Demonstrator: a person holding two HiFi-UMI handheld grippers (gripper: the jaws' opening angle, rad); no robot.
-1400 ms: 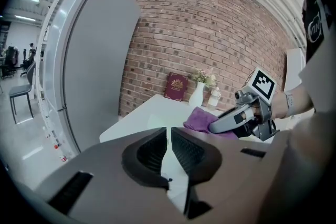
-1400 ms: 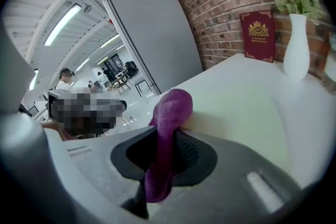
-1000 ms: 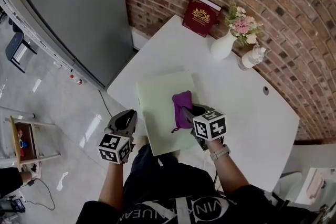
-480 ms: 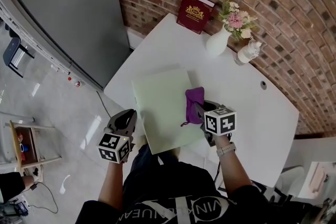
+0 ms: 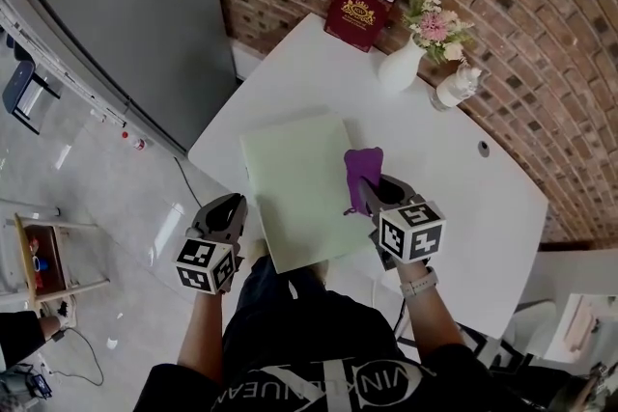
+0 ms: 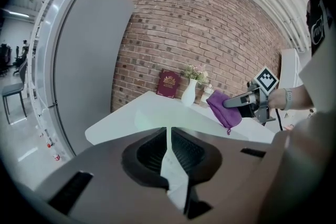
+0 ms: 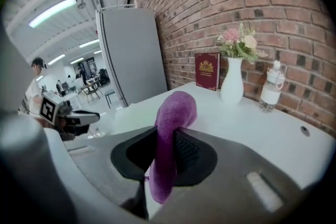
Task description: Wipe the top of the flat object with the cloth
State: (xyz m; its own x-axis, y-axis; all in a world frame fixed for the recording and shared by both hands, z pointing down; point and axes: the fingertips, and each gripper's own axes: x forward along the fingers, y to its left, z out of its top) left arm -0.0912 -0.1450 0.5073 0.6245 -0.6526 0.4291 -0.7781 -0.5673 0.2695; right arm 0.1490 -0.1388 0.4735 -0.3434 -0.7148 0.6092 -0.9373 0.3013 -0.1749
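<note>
Tongs: right gripper (image 5: pixel 373 194), tilted down, clenches cloth (image 5: pixel 361 169); left gripper (image 5: pixel 221 211) clamped empty. We see cloth moved from board (image 5: pixel 288 193) centre to its 3 o'clock edge.

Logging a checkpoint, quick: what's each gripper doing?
Left gripper: closed, nothing clearly held.
Right gripper: closed on the purple cloth.

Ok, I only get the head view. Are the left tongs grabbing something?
Observer: Yes. The left gripper view shows the left tongs pinched shut on the edge of the green sheet.
Operator: And on the other side?
Observer: The right tongs squeeze the purple cloth at its middle; its top pokes up above them.
Operator: Anyone else there?
Observer: Yes, a person in a cap, far back, in the right gripper view.
</note>
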